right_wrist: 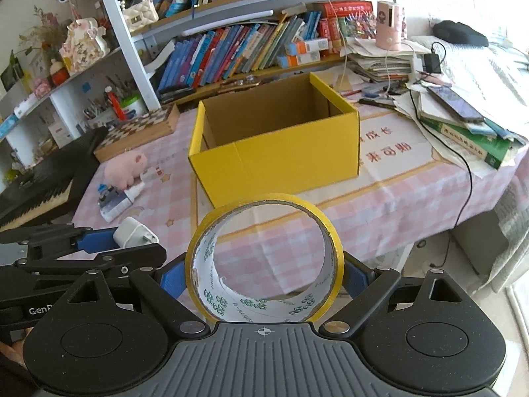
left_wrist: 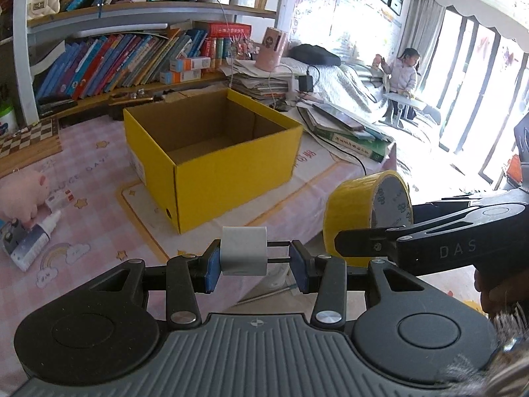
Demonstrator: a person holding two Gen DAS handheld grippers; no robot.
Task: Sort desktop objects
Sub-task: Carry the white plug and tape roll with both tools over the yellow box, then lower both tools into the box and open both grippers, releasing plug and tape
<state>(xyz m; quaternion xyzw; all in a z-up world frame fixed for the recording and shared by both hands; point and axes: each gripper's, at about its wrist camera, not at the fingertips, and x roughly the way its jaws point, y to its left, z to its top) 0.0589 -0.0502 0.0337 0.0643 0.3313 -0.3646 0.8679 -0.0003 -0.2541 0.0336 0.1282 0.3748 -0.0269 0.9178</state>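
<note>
Left tongs [left_wrist: 254, 259] clenched on white charger [left_wrist: 244, 255], right tongs [right_wrist: 264, 279] gripping yellow tape roll [right_wrist: 264, 258], pink-checked tabletop [right_wrist: 380, 205], bookshelf [right_wrist: 251, 43] behind, open yellow box [right_wrist: 281, 162] just ahead of both.

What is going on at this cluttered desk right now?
A person is sorting desk items with a handheld gripper in each hand. The left gripper is shut on a small white plug-in charger, and the right gripper is clamped around a yellow roll of tape. Both are held in the air in front of the open yellow cardboard box, which looks empty. A pink plush pig and a small white bottle lie on the pink checked tablecloth.
</note>
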